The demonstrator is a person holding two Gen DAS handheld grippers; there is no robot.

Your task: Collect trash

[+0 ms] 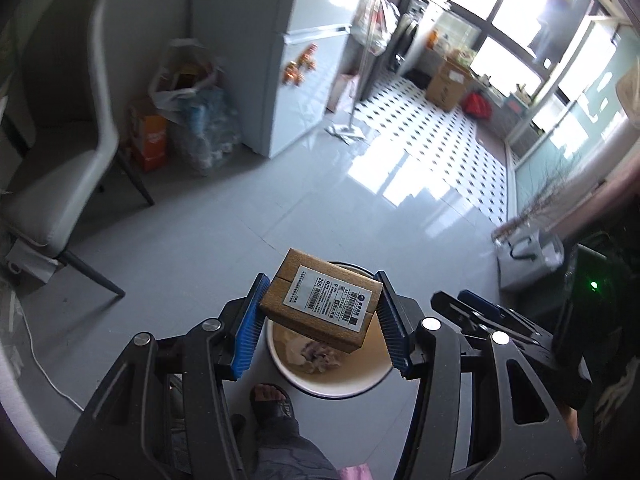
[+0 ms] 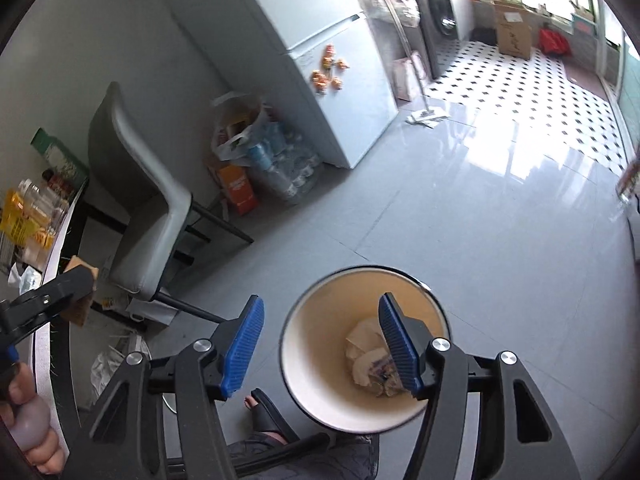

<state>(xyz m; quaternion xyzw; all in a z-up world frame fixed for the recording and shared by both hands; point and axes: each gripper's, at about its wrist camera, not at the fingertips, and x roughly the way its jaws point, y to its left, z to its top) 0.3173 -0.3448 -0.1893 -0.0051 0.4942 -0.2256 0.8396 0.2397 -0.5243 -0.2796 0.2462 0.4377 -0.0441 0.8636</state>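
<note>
My left gripper is shut on a small brown cardboard box with a white shipping label, held by its two sides above the open round trash bin. The bin is cream inside and holds crumpled paper scraps. In the right wrist view my right gripper is open and empty above the same bin, whose crumpled trash shows between the blue pads. The left gripper holding the box appears at the far left of that view.
A grey chair stands left of the bin beside a white table edge. A fridge, a bag of bottles and an orange box stand behind. My sandalled foot is near the bin.
</note>
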